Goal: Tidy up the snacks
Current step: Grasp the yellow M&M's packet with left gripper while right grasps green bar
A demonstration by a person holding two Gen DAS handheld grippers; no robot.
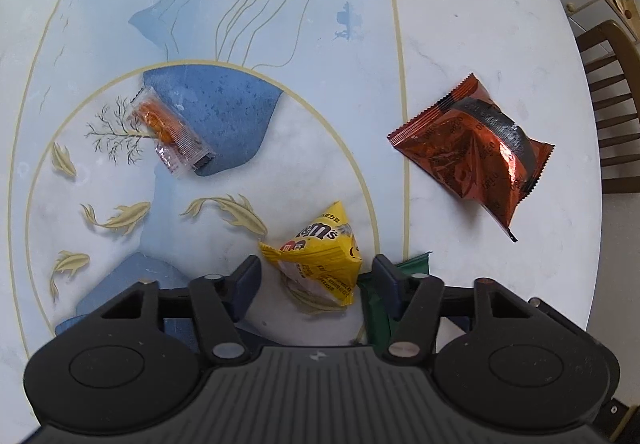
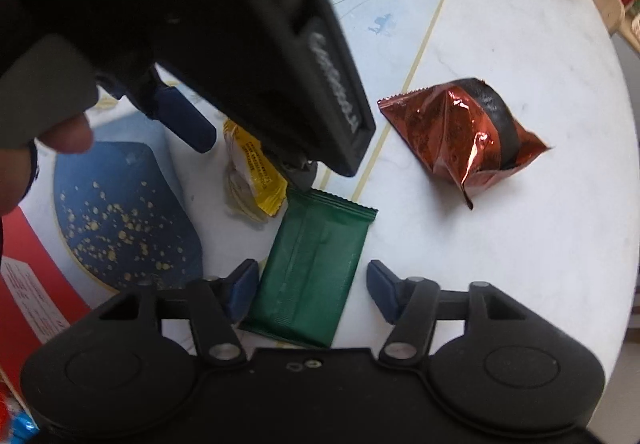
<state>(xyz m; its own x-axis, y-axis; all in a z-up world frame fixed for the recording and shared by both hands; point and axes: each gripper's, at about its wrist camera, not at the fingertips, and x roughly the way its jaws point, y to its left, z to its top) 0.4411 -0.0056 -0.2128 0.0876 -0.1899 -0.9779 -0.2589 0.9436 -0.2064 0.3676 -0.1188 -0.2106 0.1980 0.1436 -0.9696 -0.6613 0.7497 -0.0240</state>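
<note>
My left gripper (image 1: 316, 280) hides the lower end of the yellow M&M's packet (image 1: 320, 248), which sits between its half-spread jaws; neither pad seems to press it, though the right one looks very close. My right gripper (image 2: 310, 286) straddles the green packet (image 2: 312, 268) the same way: the left pad is just beside its edge, and there is a clear gap at the right pad. The green packet's near end runs under the gripper body, and I can read no print on it. On the yellow one only "m&m's" is legible. The red foil bag (image 1: 472, 152) lies apart on the white table (image 1: 460, 4), its lettering too crumpled to read. The clear orange sachet (image 1: 172, 132) rests on the blue painted patch.
</note>
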